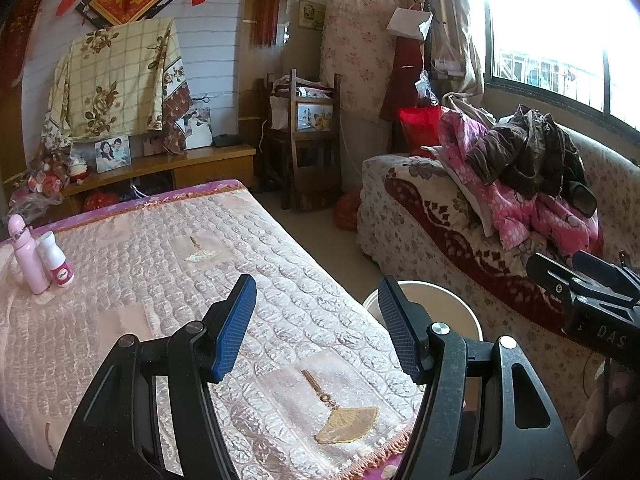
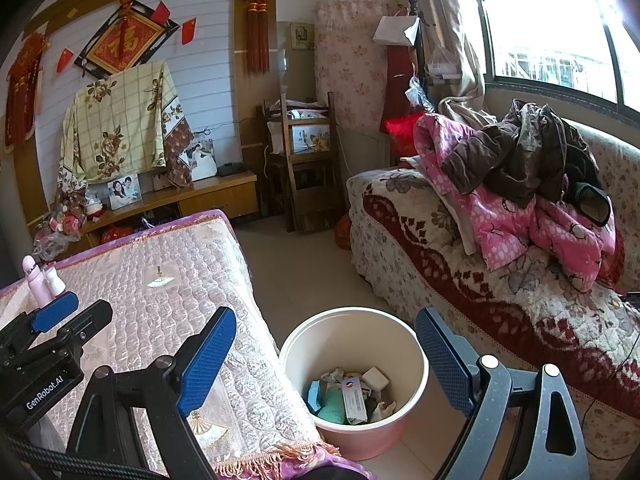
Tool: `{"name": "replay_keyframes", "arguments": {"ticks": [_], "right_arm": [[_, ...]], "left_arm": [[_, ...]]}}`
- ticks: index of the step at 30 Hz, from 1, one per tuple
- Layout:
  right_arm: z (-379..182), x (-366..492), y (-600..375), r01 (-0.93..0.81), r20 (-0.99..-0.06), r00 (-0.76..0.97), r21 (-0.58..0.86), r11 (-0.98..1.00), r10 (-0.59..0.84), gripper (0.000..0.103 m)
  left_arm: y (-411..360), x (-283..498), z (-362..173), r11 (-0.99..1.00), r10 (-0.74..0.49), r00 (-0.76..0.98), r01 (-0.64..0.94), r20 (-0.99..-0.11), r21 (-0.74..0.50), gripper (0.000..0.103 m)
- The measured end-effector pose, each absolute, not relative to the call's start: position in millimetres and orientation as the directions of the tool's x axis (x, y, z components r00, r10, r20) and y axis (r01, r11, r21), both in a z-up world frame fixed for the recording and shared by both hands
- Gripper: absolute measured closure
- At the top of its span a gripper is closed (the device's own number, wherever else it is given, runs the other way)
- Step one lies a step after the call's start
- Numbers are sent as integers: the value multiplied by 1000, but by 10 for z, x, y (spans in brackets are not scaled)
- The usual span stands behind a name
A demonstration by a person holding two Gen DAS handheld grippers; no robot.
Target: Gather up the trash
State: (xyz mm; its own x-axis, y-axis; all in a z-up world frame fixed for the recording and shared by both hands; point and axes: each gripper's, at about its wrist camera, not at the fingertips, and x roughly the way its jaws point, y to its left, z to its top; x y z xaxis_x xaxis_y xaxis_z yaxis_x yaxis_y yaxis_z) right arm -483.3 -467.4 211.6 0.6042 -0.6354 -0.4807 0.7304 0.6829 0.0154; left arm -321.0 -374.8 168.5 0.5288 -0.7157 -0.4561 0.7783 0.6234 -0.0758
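Since mostly crumpled paper and small cartons (image 2: 354,398), likely light, soft, crushable; best pinched at a carton edge or paper fold. Already lying in the pink bin (image 2: 416,344) on the floor between quilted bench (image 2: 180,300) and sofa. Left claw (image 1: 316,328) and right claw (image 2: 326,364) both spread wide, holding and touching nothing.

Left wrist view looks across quilted table (image 1: 160,280); right wrist view above bucket (image 2: 352,332); both share sofa (image 1: 460,232).
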Motion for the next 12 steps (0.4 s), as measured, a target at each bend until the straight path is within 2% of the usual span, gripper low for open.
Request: {"name": "replay_keyframes", "arguments": {"ticks": [12], "right_arm": [[2035,-4752,-4715,727,-506,597,13,686,-623,13]], "left_arm": [[-3759,-3066,1593,620,-713,493,776,-499,-119,41]]}}
